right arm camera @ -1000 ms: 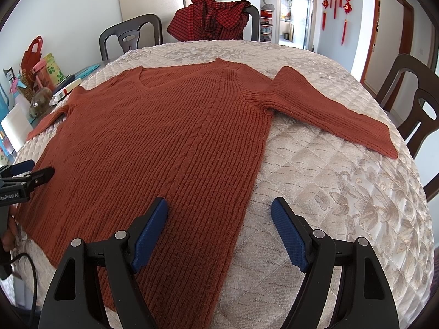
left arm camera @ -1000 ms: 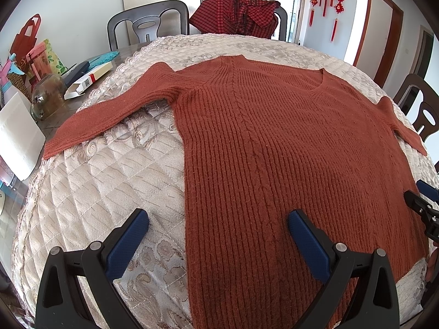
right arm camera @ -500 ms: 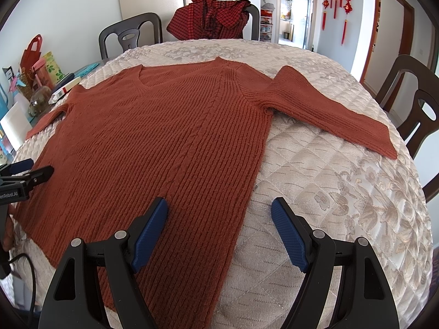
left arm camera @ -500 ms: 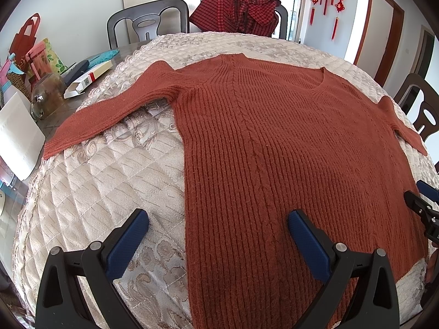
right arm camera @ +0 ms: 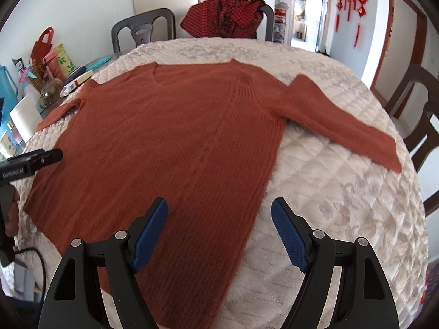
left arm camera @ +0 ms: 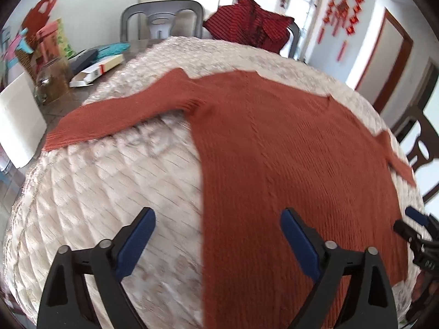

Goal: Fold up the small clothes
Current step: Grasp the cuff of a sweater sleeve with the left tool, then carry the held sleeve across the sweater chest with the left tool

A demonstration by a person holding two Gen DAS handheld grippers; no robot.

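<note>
A rust-orange knit sweater [left arm camera: 288, 148] lies flat, front up, on the quilted cream table cover [left arm camera: 109, 181], both sleeves spread out. It also shows in the right wrist view [right arm camera: 170, 148]. My left gripper [left arm camera: 218, 235] is open and empty above the sweater's left side edge near the hem. My right gripper [right arm camera: 219, 230] is open and empty above the sweater's right side edge near the hem. The left sleeve [left arm camera: 118, 118] reaches toward the table's left side; the right sleeve [right arm camera: 343, 126] reaches to the right.
Boxes, a glass jar [left arm camera: 52, 82] and bags crowd the table's left edge. A red plaid garment [right arm camera: 225, 16] hangs on a far chair. Dark chairs [right arm camera: 422, 126] stand at the right. The other gripper shows at each view's edge [right arm camera: 33, 161].
Both grippers have moved: the left view has shifted left and tilted, with motion blur; the right view has risen and drawn back. The sweater has not moved.
</note>
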